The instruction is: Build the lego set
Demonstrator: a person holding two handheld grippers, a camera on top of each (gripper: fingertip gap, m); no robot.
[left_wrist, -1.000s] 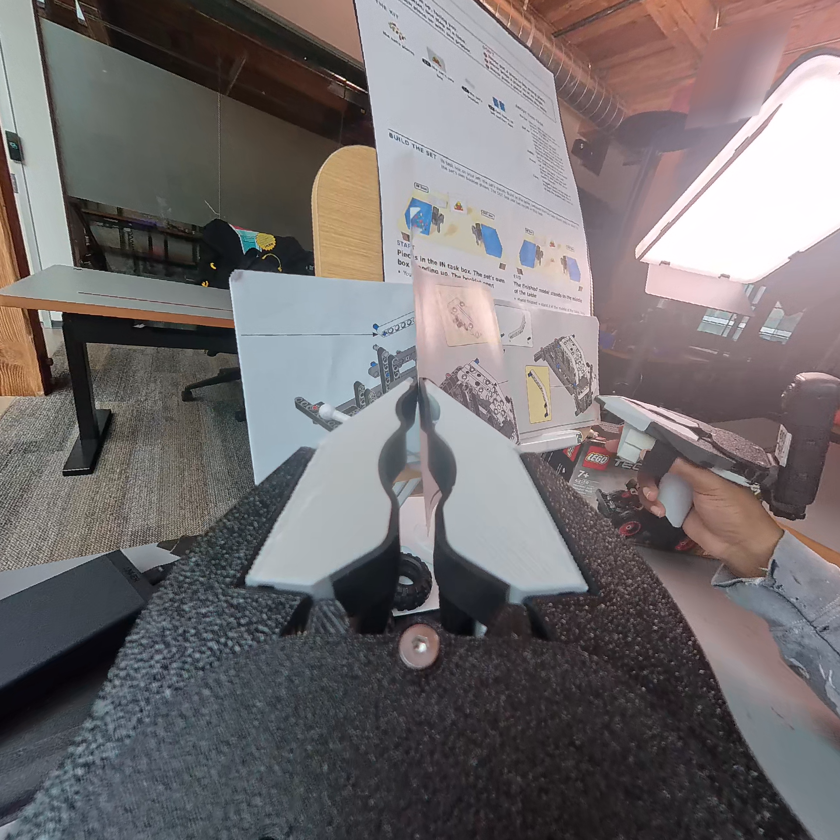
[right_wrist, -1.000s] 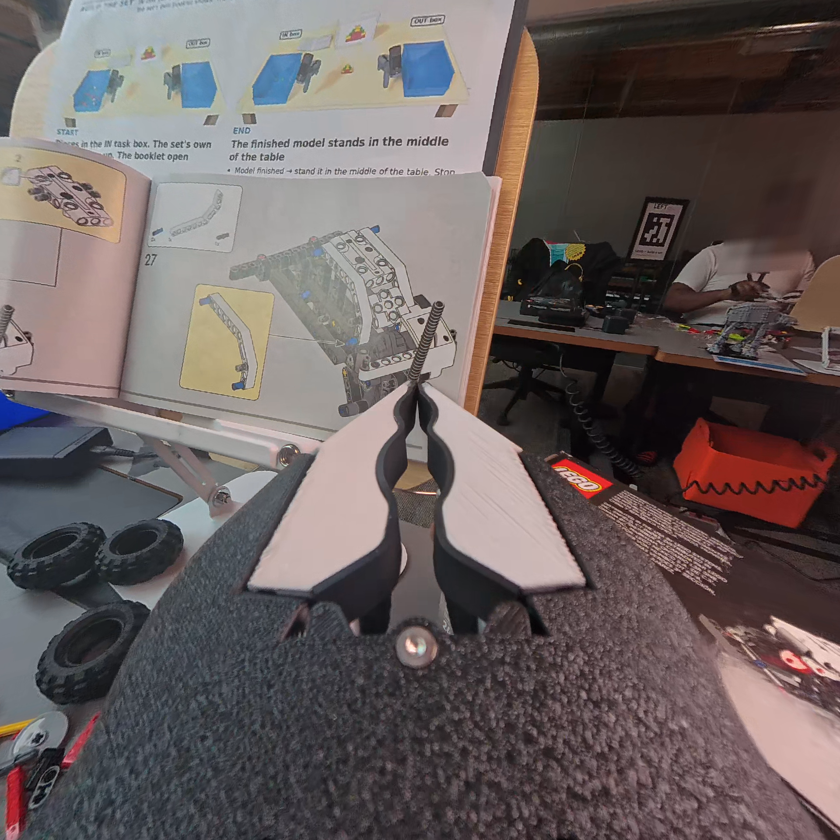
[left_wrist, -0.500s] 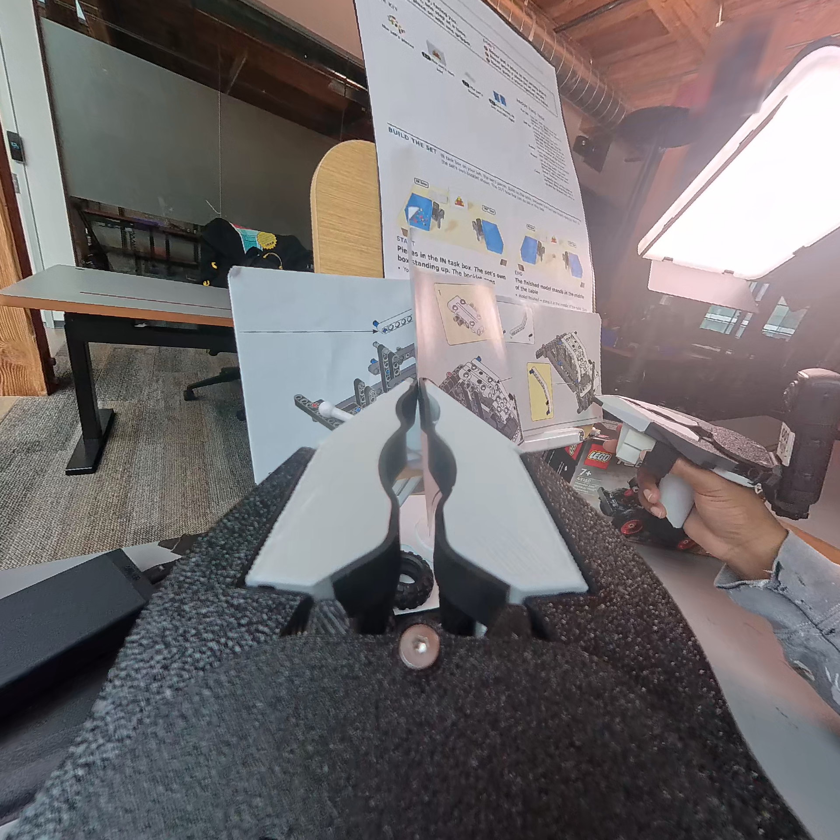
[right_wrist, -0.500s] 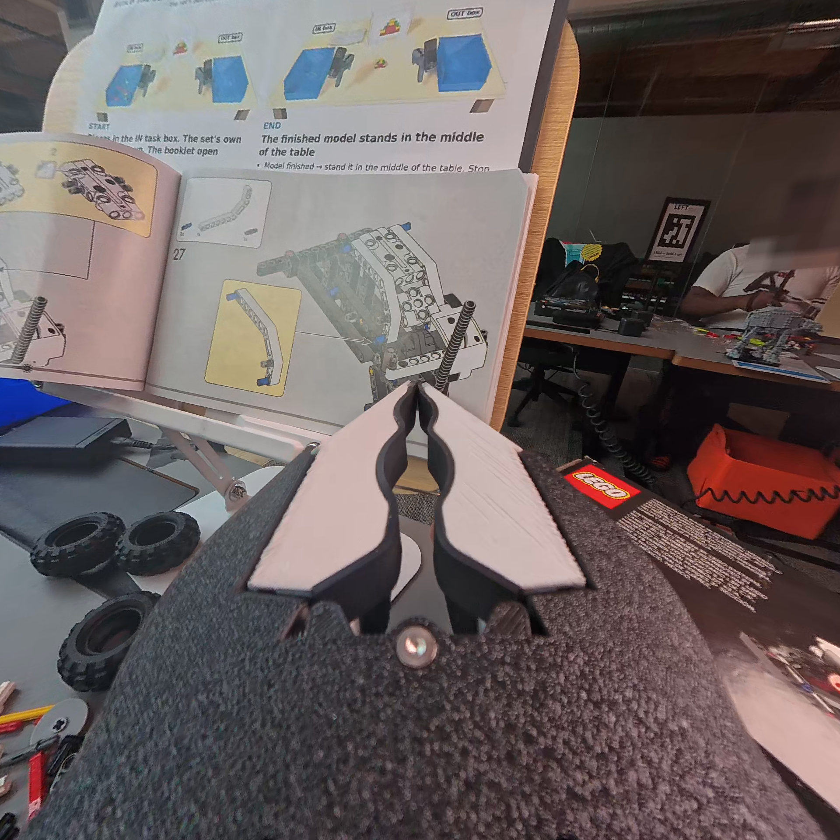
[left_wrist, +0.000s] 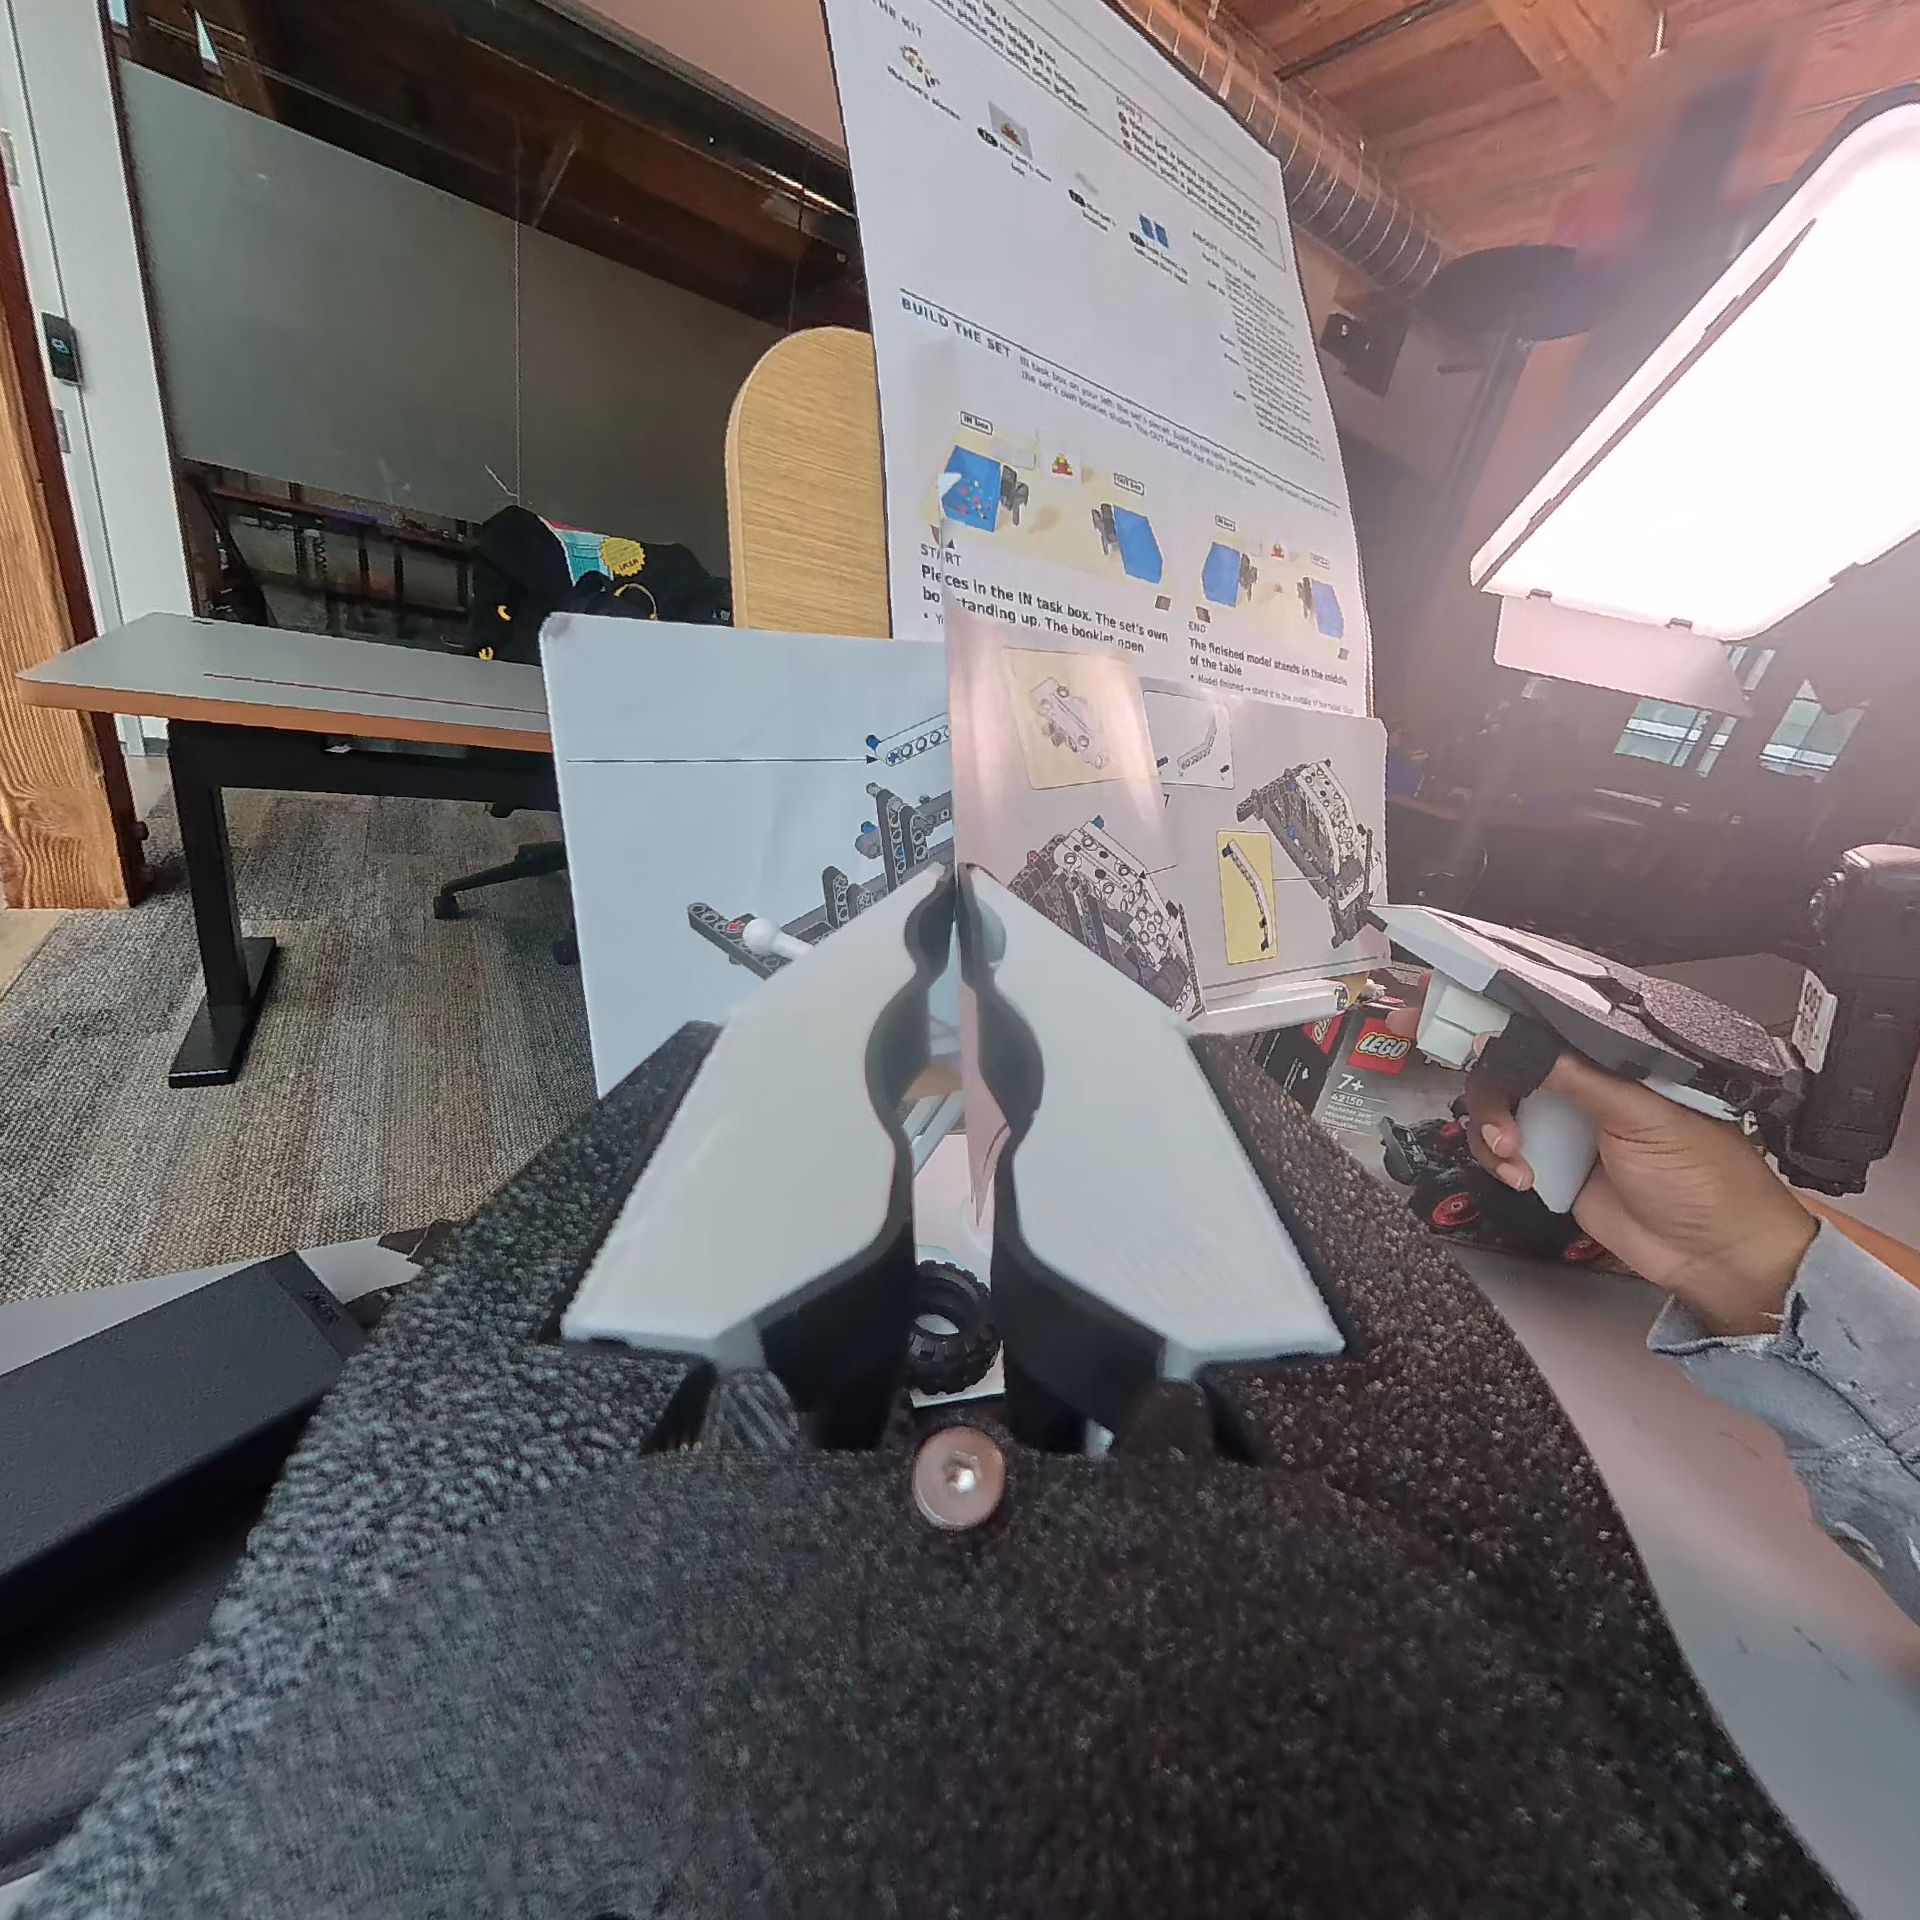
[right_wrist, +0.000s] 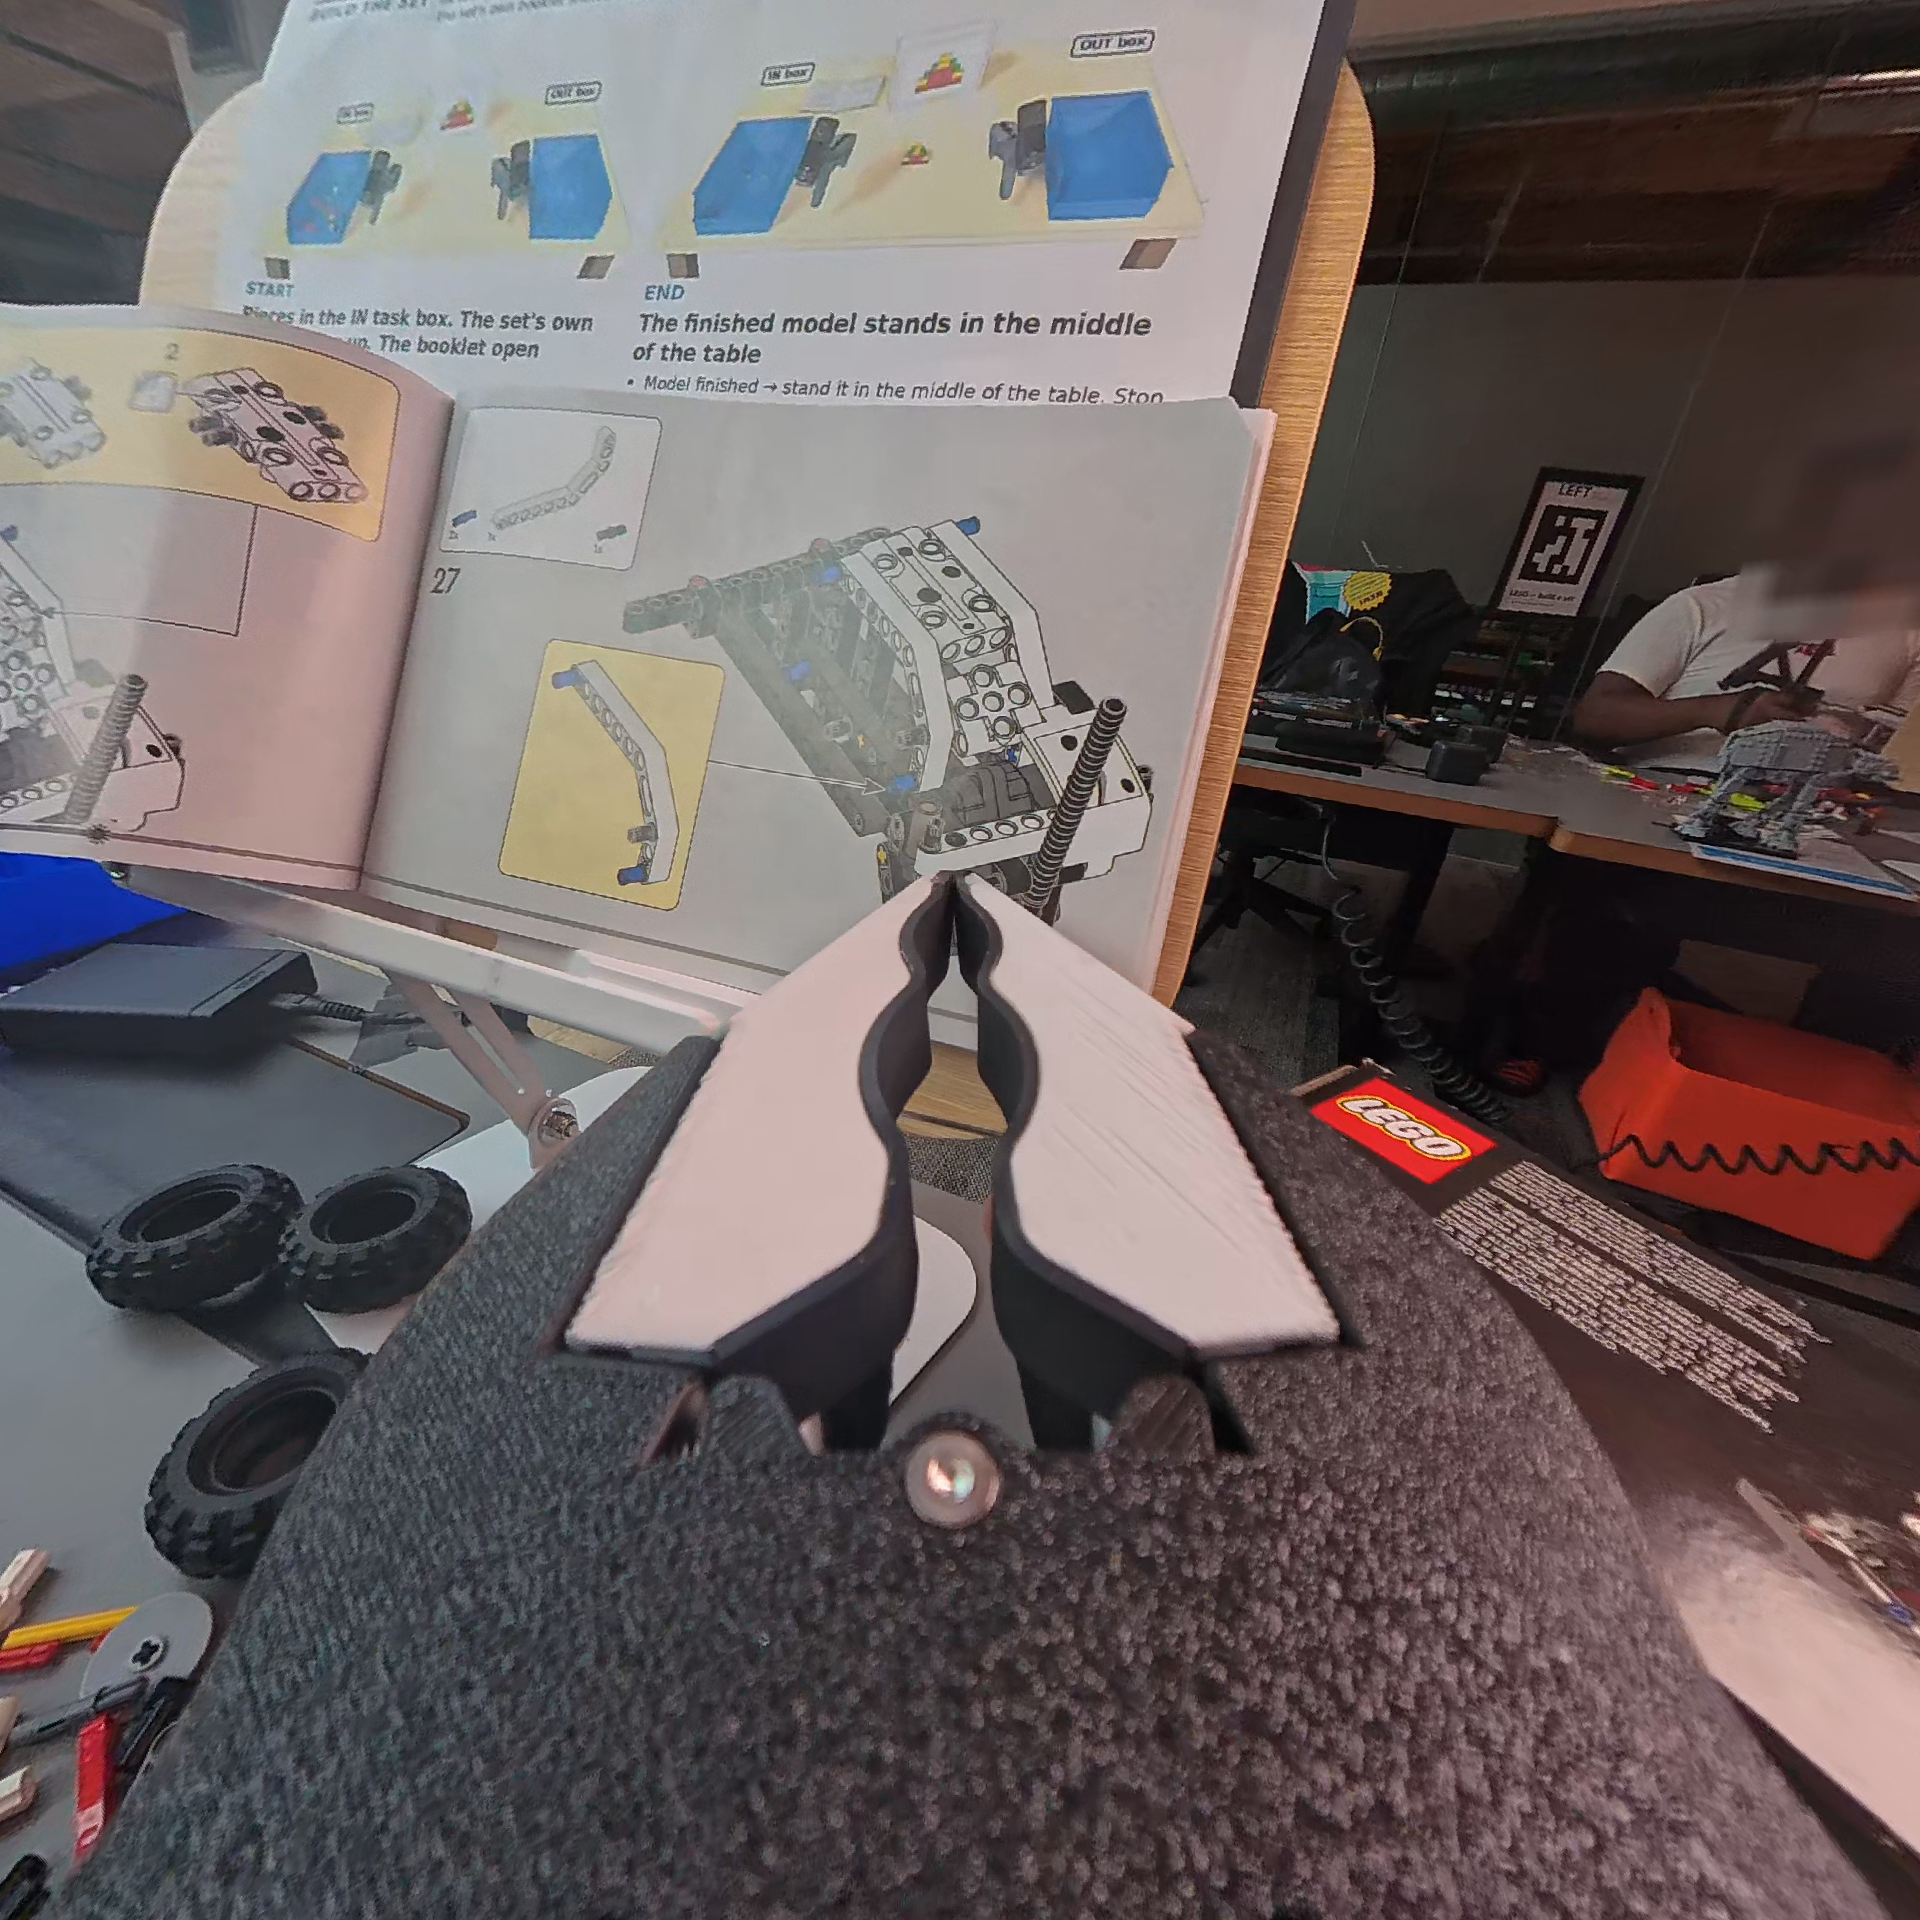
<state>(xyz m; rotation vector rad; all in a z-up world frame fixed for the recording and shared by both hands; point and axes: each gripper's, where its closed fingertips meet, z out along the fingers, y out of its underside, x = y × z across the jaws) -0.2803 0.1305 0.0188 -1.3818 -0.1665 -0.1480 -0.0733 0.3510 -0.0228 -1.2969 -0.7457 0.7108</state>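
- The left tongs [left_wrist: 956, 894] are clenched on one page [left_wrist: 1049, 790] of the instruction booklet [right_wrist: 831, 665], held edge-on at 12 o'clock, probably to turn it.
- The booklet stands open on a white stand [right_wrist: 468, 966] so its steps face the builder.
- The right tongs [right_wrist: 951, 883] are pressed together and empty, tips near the booklet's lower edge, perhaps to steady it.
- Loose lego parts lie on the bench [right_wrist: 62, 1382] at 8 o'clock: black tyres [right_wrist: 281, 1231] and small pieces [right_wrist: 94, 1756]; no assembled model shows.
- The set's box [right_wrist: 1621, 1278] lies at 4 o'clock.
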